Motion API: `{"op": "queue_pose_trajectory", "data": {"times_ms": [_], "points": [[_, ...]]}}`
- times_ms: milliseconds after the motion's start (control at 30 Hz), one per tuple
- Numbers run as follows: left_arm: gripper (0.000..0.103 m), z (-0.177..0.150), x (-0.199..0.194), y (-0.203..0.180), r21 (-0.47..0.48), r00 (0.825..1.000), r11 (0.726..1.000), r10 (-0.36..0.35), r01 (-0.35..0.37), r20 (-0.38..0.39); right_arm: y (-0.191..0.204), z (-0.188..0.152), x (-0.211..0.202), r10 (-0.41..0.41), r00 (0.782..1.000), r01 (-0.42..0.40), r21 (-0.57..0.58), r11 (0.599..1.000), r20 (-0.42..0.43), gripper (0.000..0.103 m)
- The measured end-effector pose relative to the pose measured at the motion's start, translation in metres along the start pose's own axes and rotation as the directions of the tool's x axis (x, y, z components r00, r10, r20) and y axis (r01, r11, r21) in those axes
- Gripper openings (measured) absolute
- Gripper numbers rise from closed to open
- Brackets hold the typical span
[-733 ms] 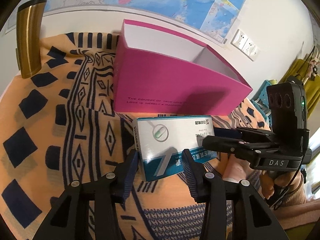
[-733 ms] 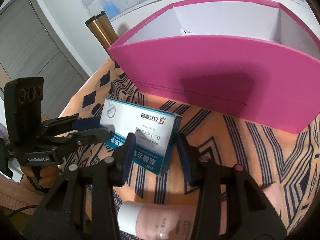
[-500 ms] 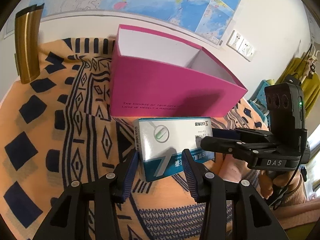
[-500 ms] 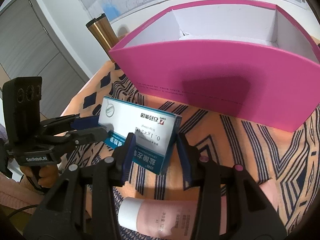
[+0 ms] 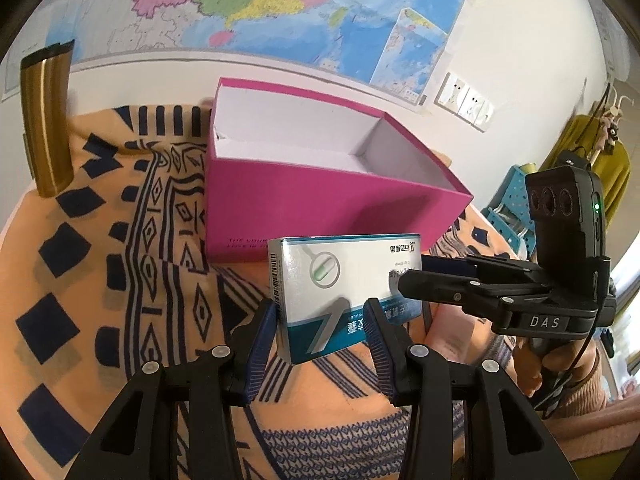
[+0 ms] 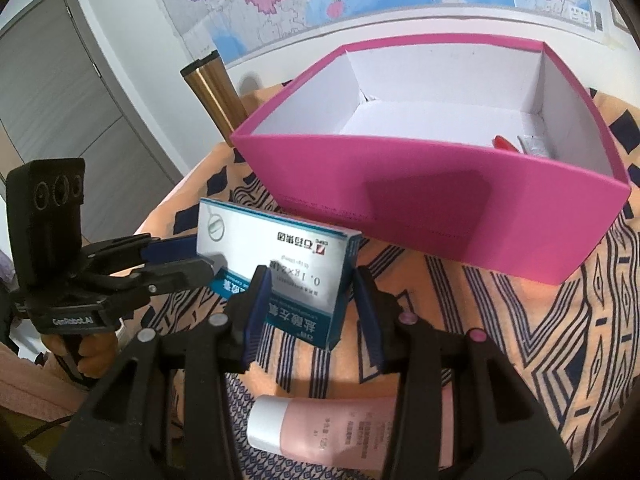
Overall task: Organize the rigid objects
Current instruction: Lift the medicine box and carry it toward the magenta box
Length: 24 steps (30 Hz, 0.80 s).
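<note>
A white and teal medicine box (image 5: 344,288) is held off the patterned cloth by both grippers, one at each end. My left gripper (image 5: 322,320) is shut on its left end; my right gripper (image 6: 310,292) is shut on its other end. The box also shows in the right wrist view (image 6: 280,256). The right gripper shows in the left wrist view (image 5: 412,276), the left gripper in the right wrist view (image 6: 200,260). Behind the box stands an open pink box (image 5: 320,216) with white inside; in the right wrist view (image 6: 440,200) a red item (image 6: 505,143) and a silver packet (image 6: 534,145) lie in it.
A pink tube with a white cap (image 6: 344,428) lies on the cloth below my right gripper. A gold tumbler (image 5: 46,120) stands at the back left near the wall, also in the right wrist view (image 6: 214,96). A map hangs on the wall behind.
Both grippers have lifted the medicine box higher; the pink box now sits lower in view and its white interior shows.
</note>
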<state>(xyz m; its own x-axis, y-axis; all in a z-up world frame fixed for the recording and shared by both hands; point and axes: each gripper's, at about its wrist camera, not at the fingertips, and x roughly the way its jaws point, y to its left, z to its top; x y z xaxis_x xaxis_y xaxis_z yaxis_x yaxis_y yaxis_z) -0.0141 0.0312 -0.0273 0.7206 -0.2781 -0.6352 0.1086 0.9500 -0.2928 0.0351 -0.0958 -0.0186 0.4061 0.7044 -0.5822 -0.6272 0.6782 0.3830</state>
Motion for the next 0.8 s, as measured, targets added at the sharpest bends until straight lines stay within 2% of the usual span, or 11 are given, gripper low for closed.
{"op": "queue_pose_trajectory", "data": {"times_ms": [800], "points": [[0.044,0.021,-0.004,-0.014,0.052,0.999,0.999,-0.018,0.015,0.045,0.002,0.019,-0.032,-0.013,0.996,0.015,-0.027,1.0,0.09,0.045]]}}
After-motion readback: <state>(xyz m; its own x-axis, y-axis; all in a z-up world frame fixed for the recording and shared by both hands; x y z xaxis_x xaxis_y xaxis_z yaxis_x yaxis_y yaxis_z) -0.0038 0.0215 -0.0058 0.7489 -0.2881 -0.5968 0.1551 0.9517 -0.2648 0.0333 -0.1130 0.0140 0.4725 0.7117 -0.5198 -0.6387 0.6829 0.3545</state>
